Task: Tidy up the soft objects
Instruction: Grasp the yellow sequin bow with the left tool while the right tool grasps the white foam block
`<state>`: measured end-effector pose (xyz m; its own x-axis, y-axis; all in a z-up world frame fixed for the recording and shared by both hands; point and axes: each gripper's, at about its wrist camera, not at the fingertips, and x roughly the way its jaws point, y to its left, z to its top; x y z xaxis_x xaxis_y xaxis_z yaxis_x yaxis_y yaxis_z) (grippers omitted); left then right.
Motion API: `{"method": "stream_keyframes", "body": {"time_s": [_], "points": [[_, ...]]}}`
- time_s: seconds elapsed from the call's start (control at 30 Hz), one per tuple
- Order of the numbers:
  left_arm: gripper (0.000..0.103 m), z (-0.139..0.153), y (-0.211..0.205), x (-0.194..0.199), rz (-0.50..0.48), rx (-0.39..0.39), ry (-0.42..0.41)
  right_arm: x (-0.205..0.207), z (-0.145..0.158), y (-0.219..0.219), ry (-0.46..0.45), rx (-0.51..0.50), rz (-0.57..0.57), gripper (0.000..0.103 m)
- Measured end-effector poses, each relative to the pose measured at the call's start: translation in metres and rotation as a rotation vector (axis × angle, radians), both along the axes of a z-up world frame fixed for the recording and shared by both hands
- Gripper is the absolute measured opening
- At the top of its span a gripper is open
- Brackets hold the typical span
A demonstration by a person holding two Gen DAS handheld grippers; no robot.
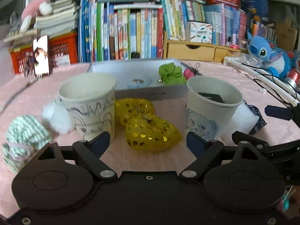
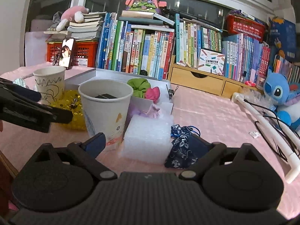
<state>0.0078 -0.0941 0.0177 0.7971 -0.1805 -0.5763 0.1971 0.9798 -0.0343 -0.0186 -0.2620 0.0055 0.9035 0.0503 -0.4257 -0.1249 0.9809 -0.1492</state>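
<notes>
Yellow sequined pouches (image 1: pixel 150 125) lie on the pink table (image 1: pixel 159 161) between two paper cups (image 1: pixel 90 103), before the left gripper (image 1: pixel 148 140), jaws open. Right gripper (image 2: pixel 148 142), jaws open, flanks a foam block (image 2: pixel 148 138) and blue pouch (image 2: pixel 180 150).

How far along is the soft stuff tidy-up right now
Early. Done: a green fabric scrunchie and a pink soft piece lie in the shallow white box. In hand: nothing; the left tool and right tool are open. Left out: yellow sequinned pouches, white foam block, navy floral drawstring pouch, striped green-and-white cloth.
</notes>
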Motion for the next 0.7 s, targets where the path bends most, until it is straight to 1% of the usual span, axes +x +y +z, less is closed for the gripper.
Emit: {"method": "stream_keyframes", "body": {"time_s": [0.13, 0.17, 0.3, 0.33, 0.37, 0.4, 0.47, 0.57, 0.7], "points": [[0.08, -0.005, 0.005, 0.008, 0.041, -0.051, 0.025, 0.003, -0.004, 0.003, 0.0, -0.017, -0.002, 0.092], [0.078, -0.006, 0.006, 0.01, 0.05, -0.061, 0.028, 0.004, -0.005, 0.003, 0.0, -0.023, -0.002, 0.091], [0.066, -0.007, 0.009, 0.015, 0.071, -0.098, 0.035, 0.007, -0.008, 0.003, -0.003, -0.04, 0.001, 0.087], [0.065, -0.006, 0.009, 0.017, 0.073, -0.104, 0.039, 0.007, -0.008, 0.004, -0.003, -0.041, 0.003, 0.086], [0.061, -0.007, 0.009, 0.018, 0.071, -0.109, 0.044, 0.008, -0.008, 0.004, -0.002, -0.041, 0.006, 0.085], [0.055, -0.007, 0.009, 0.019, 0.064, -0.116, 0.05, 0.009, -0.009, 0.004, -0.001, -0.041, 0.007, 0.084], [0.05, -0.007, 0.008, 0.018, 0.058, -0.119, 0.056, 0.011, -0.009, 0.004, 0.005, -0.043, 0.008, 0.082], [0.044, -0.006, 0.005, 0.016, 0.046, -0.098, 0.043, 0.013, -0.011, 0.003, 0.016, -0.041, 0.007, 0.079], [0.041, -0.003, 0.003, 0.01, 0.03, -0.084, 0.038, 0.012, -0.011, 0.001, 0.023, -0.032, 0.003, 0.074]]}}
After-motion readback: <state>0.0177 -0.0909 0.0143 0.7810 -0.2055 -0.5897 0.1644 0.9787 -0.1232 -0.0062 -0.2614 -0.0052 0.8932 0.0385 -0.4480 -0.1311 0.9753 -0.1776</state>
